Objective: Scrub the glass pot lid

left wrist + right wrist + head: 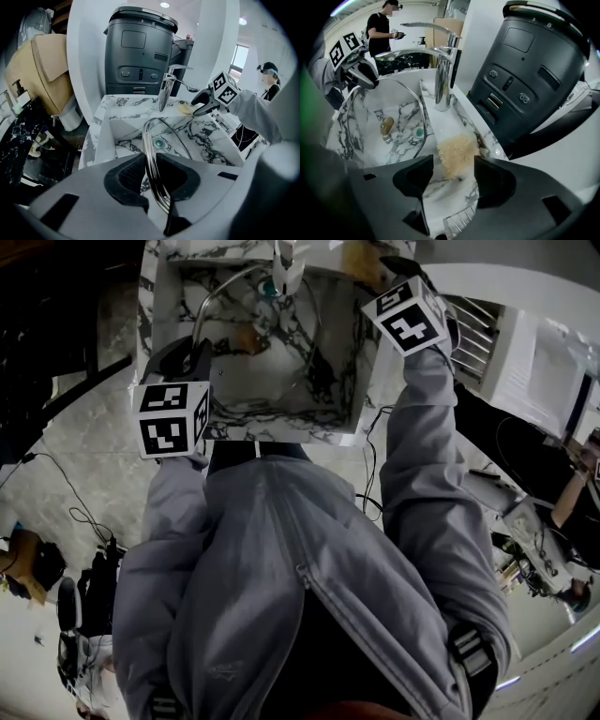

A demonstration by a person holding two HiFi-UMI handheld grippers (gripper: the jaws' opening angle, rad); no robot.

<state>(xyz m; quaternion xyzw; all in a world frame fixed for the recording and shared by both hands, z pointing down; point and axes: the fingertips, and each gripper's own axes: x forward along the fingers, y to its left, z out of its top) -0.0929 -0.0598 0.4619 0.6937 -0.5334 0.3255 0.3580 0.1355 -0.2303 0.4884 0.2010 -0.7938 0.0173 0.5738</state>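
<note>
Left gripper clamped on round metal-rimmed glass pot lid, on edge in white veined marble sink. Right gripper, jaws spread wide, over pale yellow fibrous scrub pad.

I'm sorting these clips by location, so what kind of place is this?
Likely a kitchen sink area, perhaps a staged one: a marble-patterned sink with a chrome faucet, a glass pot lid held in it, and a sponge on the rim.

Upper centre: marble sink holding glass lid; left gripper at its rim, right gripper by sponge.
</note>
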